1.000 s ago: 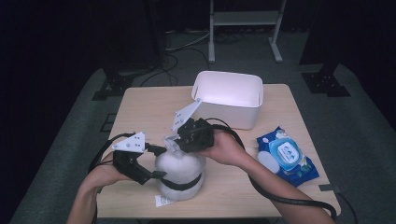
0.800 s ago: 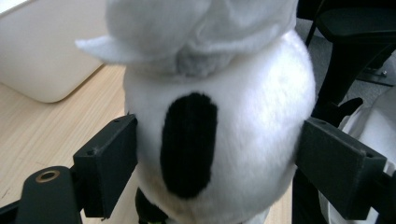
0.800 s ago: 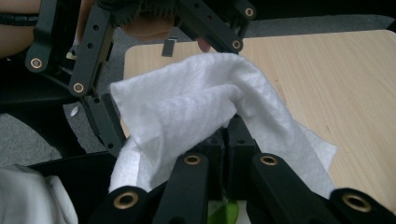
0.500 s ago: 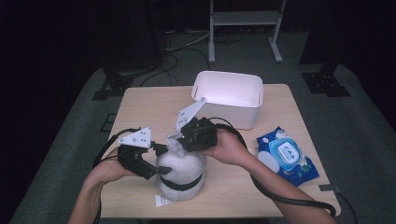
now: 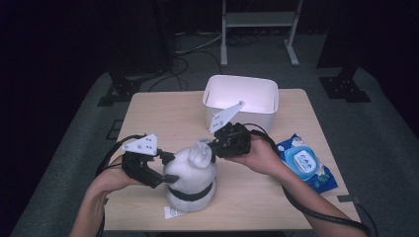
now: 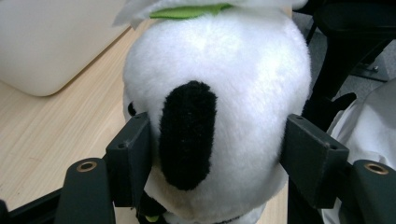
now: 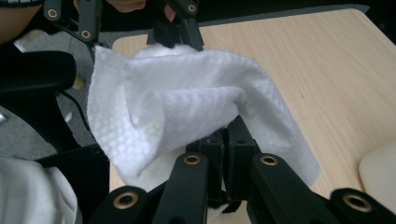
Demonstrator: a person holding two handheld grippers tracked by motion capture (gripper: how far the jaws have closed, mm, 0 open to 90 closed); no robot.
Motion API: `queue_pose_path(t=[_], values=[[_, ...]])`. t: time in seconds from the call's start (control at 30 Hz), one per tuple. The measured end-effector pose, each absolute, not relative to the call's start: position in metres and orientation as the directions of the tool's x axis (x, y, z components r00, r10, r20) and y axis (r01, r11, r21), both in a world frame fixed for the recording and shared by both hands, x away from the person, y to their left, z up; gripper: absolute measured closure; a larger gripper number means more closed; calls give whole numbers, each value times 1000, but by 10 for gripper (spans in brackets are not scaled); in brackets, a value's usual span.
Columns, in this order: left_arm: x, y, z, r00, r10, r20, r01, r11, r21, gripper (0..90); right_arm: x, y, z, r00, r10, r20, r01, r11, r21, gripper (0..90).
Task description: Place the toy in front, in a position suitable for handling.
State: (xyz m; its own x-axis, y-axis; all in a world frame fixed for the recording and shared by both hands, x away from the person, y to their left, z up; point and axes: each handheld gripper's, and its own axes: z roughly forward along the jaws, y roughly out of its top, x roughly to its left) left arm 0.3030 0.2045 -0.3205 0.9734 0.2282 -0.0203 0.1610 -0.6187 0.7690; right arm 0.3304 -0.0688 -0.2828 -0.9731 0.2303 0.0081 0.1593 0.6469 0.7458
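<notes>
2 hand-held tools meet over a white plush toy (image 5: 190, 175) that stands on the near part of the tabletop (image 5: 163, 116), a dark band around its lower body and a small white tag on the wood at its base. The left tool (image 5: 165, 168) comes in from the left and has its jaws pressed against the toy's flanks; in the left gripper view the 2 black pads sit tight on either side of the white plush (image 6: 215, 107), with a black oval patch (image 6: 187, 135) between them and a strip of green fabric (image 6: 189, 10) showing at the top. The right tool (image 5: 216, 144) reaches in from the right at the toy's top, its jaws closed together on a white textured wipe (image 7: 187, 112); in the right gripper view the wipe bunches and drapes over the jaw tips, and in the high view it sits crumpled on the crown of the toy. 1 white bin (image 5: 242, 101) stands at the far side of the tabletop, well behind the toy. 1 blue pack of wipes (image 5: 305, 163) lies by the right edge, just beside the right forearm. Black cables trail from both tools back toward the person.
</notes>
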Motion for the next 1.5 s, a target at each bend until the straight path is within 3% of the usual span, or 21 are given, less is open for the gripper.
queue_pose_path(t=[0.37, 0.77, 1.03, 1.5], values=[[303, 207, -320, 972, 233, -19, 165, -627, 762, 298, 335, -96, -292, -959, 283, 28, 206, 623, 755, 871], [303, 207, -319, 973, 230, -10, 157, -634, 757, 294, 340, -107, -334, -949, 302, 94, 277, 650, 707, 870], [302, 199, -318, 978, 210, 6, 131, -632, 763, 294, 331, -94, -302, -965, 260, 37, 199, 631, 750, 870], [305, 190, -317, 982, 188, 13, 113, -639, 761, 294, 322, -47, -273, -983, 182, -37, 94, 659, 747, 869]])
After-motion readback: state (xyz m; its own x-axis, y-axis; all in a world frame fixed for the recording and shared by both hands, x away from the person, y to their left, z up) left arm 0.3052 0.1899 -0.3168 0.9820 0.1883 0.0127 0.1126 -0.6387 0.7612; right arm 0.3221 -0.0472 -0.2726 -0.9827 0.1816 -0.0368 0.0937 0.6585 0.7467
